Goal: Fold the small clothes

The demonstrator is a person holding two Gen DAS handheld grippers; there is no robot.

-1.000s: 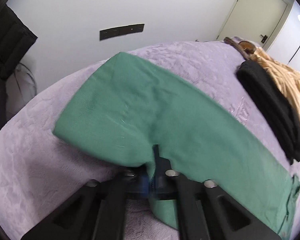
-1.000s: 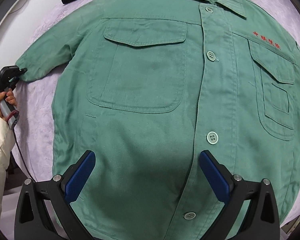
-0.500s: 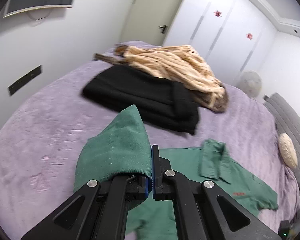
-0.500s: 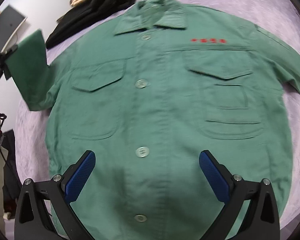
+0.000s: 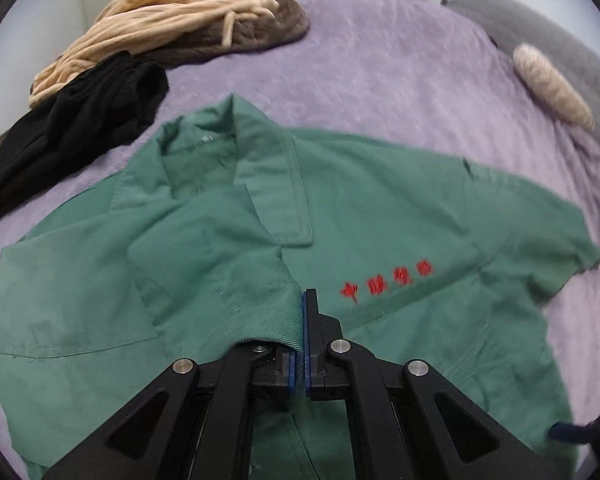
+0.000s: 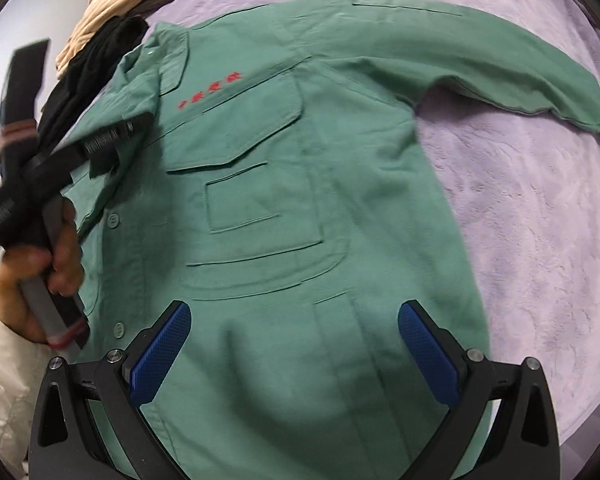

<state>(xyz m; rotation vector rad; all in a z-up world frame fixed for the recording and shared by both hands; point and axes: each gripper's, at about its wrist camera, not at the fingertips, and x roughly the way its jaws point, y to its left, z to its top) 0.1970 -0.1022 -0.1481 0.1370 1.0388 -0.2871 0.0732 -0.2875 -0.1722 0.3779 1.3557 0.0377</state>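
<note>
One wide purple blanket (image 5: pixel 400 92) is covering the bed and carrying everything else. A green work shirt (image 6: pixel 300 208) is lying front-up across it, buttoned, taking up most of both views. Its far sleeve (image 6: pixel 480 60) is stretching out flat over the blanket, away from the body of the shirt. The near sleeve (image 5: pixel 204 280) is lying folded inward over the chest, its cuff reaching toward the button line just below the collar (image 5: pixel 260 176).

Beyond the collar, a black garment (image 5: pixel 72 128) is resting in a loose heap on the blanket, and a tan and brown garment (image 5: pixel 172 20) is lying bunched just behind it, touching it. A grey headboard cushion (image 5: pixel 540 40) is running along the far edge of the bed, with a small cream pillow (image 5: pixel 552 84) leaning beside it.

The left gripper (image 5: pixel 303 336) is pinching the cuff of the folded sleeve, its blue pads pressed nearly together on the fabric. The right gripper (image 6: pixel 296 344) is hovering over the lower part of the shirt with its fingers spread wide, gripping nothing. Red embroidered characters (image 5: pixel 388 280) are showing on the chest just beyond the left gripper's tips.
</note>
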